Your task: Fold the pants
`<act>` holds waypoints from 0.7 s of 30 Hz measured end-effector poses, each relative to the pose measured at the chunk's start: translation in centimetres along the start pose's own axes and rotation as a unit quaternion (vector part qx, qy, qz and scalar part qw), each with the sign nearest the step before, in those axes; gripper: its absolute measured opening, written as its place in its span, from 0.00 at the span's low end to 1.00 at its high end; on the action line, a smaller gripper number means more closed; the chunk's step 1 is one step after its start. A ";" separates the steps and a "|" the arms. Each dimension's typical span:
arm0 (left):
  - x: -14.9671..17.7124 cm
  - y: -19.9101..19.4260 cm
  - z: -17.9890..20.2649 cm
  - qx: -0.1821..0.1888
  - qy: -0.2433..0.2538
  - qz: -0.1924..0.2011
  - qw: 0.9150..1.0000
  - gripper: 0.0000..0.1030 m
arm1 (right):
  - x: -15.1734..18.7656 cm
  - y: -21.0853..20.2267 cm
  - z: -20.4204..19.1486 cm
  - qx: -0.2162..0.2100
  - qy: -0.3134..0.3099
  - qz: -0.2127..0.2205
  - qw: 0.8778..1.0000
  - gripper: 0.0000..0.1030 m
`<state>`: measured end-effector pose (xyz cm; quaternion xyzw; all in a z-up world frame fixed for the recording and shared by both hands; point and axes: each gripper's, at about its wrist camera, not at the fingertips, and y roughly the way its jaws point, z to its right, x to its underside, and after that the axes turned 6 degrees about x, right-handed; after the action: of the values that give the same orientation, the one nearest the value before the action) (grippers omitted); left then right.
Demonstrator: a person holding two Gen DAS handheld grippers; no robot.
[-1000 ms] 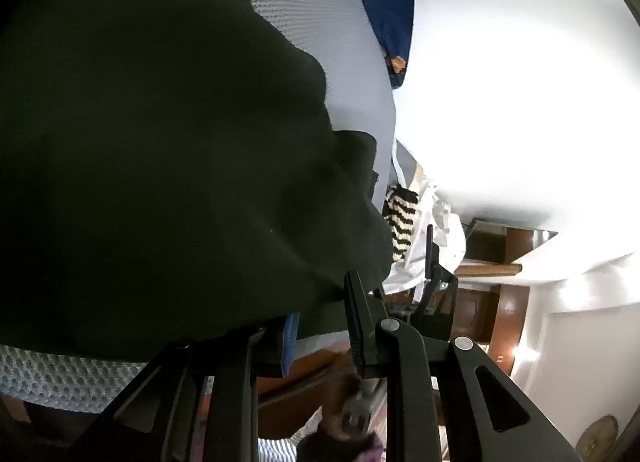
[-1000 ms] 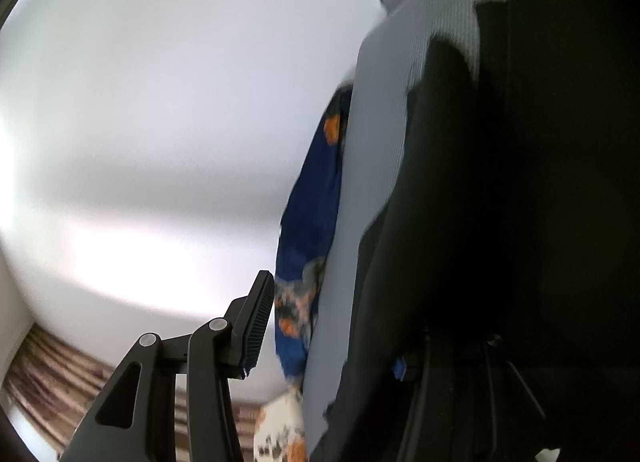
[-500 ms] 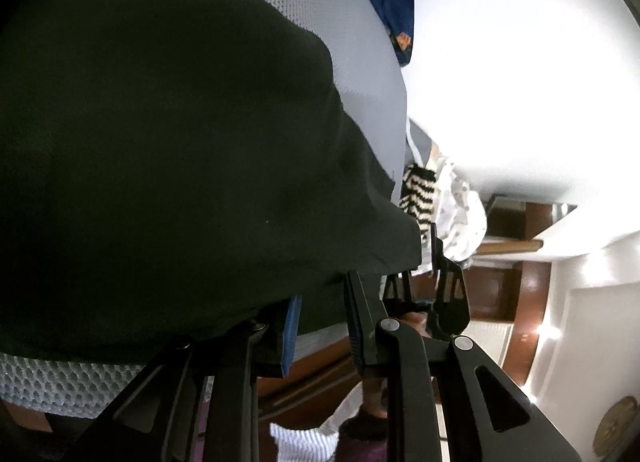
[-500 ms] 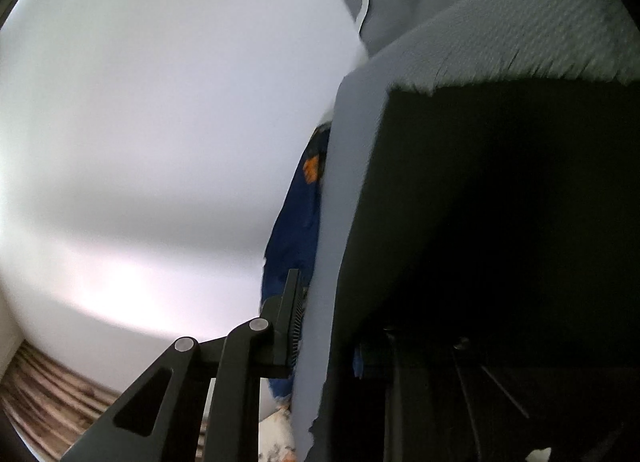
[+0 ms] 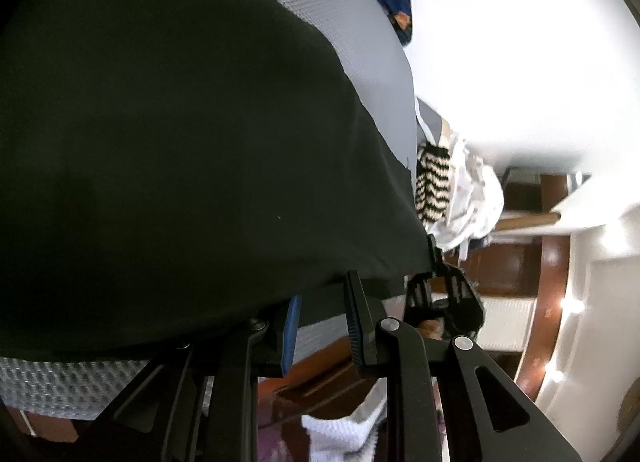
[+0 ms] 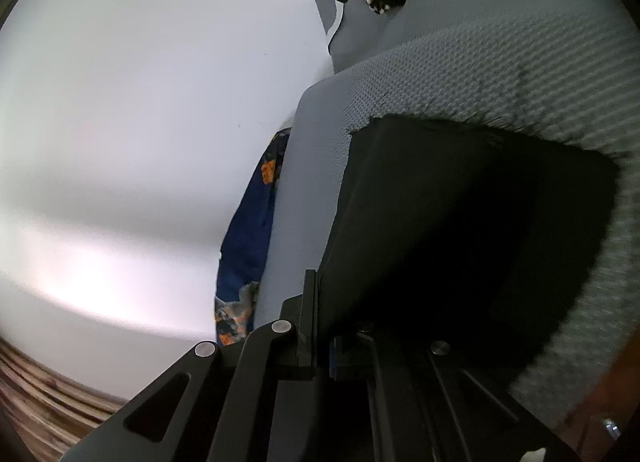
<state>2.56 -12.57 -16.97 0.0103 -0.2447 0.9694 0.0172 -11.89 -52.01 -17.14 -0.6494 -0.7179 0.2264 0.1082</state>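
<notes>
Black pants (image 5: 180, 142) lie spread on a grey textured cushion (image 5: 360, 42). My left gripper (image 5: 324, 318) is shut on their near edge, and the cloth drapes over the blue-padded finger. Just beyond it my right gripper (image 5: 440, 282) pinches the pants' corner. In the right wrist view the pants (image 6: 460, 242) fill the right side. There my right gripper (image 6: 324, 314) has its jaws closing tight on the cloth; the left finger is bare and the right one is buried under fabric.
A blue cloth with orange print (image 6: 248, 242) hangs off the cushion's far side. A black-and-cream zigzag knit (image 5: 432, 186) and white clothes (image 5: 476, 198) are piled past the cushion's end. Brown wooden furniture (image 5: 520, 274) stands behind, with a white wall and a striped wood floor (image 6: 40, 394).
My right gripper moved in on the pants' corner and shut on it, having stood wide apart beside the cloth. The pants' edge now lies straighter. My left grip holds unchanged.
</notes>
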 end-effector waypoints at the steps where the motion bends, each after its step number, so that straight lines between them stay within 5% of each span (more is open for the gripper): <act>1: 0.2 0.0 0.1 -0.007 0.011 -0.005 1.000 0.22 | 0.2 -0.5 0.1 0.002 -0.003 -0.001 1.000 0.05; 9: 1.8 0.3 -1.2 -0.035 0.029 -0.045 0.998 0.22 | 1.1 -1.5 2.9 0.040 0.003 -0.011 0.999 0.05; 21: 1.9 0.0 -0.8 -0.043 0.040 -0.052 0.997 0.22 | 1.2 -2.2 4.1 0.056 -0.012 -0.011 0.998 0.05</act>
<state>0.61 -12.16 -17.67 -0.0164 -0.2845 0.9554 0.0775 -15.86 -51.71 -19.86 -0.6319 -0.7122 0.2726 0.1384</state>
